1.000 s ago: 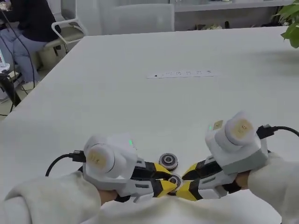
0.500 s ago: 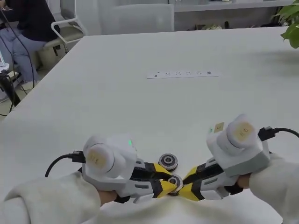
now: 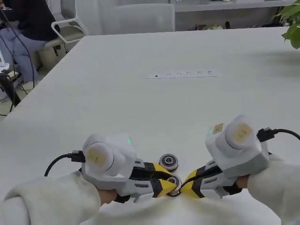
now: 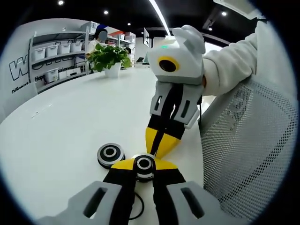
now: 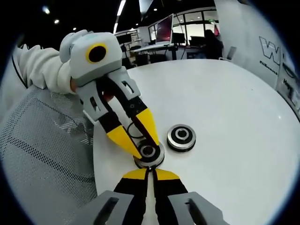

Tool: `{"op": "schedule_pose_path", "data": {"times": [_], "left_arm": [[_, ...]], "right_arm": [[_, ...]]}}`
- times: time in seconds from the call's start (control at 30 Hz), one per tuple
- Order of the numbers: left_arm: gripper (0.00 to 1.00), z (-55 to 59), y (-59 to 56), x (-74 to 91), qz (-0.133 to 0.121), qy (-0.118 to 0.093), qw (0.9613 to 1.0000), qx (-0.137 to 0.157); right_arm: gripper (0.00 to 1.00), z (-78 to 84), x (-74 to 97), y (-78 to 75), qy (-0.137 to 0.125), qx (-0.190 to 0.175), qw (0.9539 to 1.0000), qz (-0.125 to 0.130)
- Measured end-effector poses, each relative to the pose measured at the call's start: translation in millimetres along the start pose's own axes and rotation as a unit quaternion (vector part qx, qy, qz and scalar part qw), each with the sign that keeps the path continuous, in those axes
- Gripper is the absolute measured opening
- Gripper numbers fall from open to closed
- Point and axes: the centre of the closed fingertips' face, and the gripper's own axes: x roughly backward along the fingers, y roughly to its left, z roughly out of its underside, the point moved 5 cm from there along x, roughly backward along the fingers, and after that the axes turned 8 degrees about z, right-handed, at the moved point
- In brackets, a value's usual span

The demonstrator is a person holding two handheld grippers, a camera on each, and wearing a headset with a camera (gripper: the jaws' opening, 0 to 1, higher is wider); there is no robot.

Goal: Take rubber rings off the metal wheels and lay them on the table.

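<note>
My left gripper (image 3: 168,183) is shut on a small metal wheel (image 3: 175,181) with a black rubber rim, close to the table's near edge. In the left gripper view its yellow tips clasp the wheel (image 4: 145,165) from both sides. My right gripper (image 3: 186,184) meets the wheel from the opposite side. Its jaws (image 5: 150,172) are drawn together on the rubber ring at the wheel's (image 5: 150,153) near edge. A second wheel (image 3: 168,161) with its ring on lies flat just beyond. A thin black ring (image 4: 137,206) lies on the table under my left jaws.
A white power strip (image 3: 183,74) lies mid-table. A plant (image 3: 291,23) stands at the far right corner, and chairs (image 3: 136,16) and a seated person (image 3: 28,23) are beyond the table. A mesh chair (image 4: 243,140) sits at the near edge.
The right gripper has sunk slightly and closed in on the held wheel, its jaws narrower than before. The left gripper and the second wheel have stayed put.
</note>
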Motion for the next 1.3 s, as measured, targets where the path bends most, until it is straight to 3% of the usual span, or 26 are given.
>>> {"op": "schedule_pose_path", "data": {"times": [0.13,0.2,0.37,0.57,0.8,1.07,1.3], "left_arm": [[0.08,-0.1,-0.4,-0.2,0.001,0.002,1.0,-0.004],[0.08,0.0,-0.1,0.0,0.001,0.004,1.0,-0.007],[0.07,0.0,-0.3,0.0,0.003,0.005,1.0,-0.005],[0.07,0.2,-0.3,-0.4,0.003,0.007,0.9999,-0.009],[0.07,0.5,-0.7,-0.2,0.005,0.009,0.9999,-0.007],[0.07,0.7,-1.5,0.4,0.006,0.011,0.9998,-0.017],[0.07,0.3,-1.4,0.7,0.007,0.011,0.9998,-0.018]], "right_arm": [[0.0,-1.9,-0.2,-2.7,0.009,-0.016,0.9998,0.007],[0.0,-0.6,0.4,-4.4,0.02,-0.053,0.9983,0.012],[0.0,-0.3,3.5,-12.2,0.011,-0.087,0.996,0.016],[0.0,0.2,5.4,-12.8,0.018,-0.153,0.988,0.011],[0.0,-7.2,10.3,-14.4,-0.014,-0.218,0.9759,-0.006],[0.0,-8.6,11.0,-9.1,-0.007,-0.205,0.9787,-0.009],[0.0,-9.9,12.0,-7.8,-0.008,-0.211,0.9774,-0.014]]}}
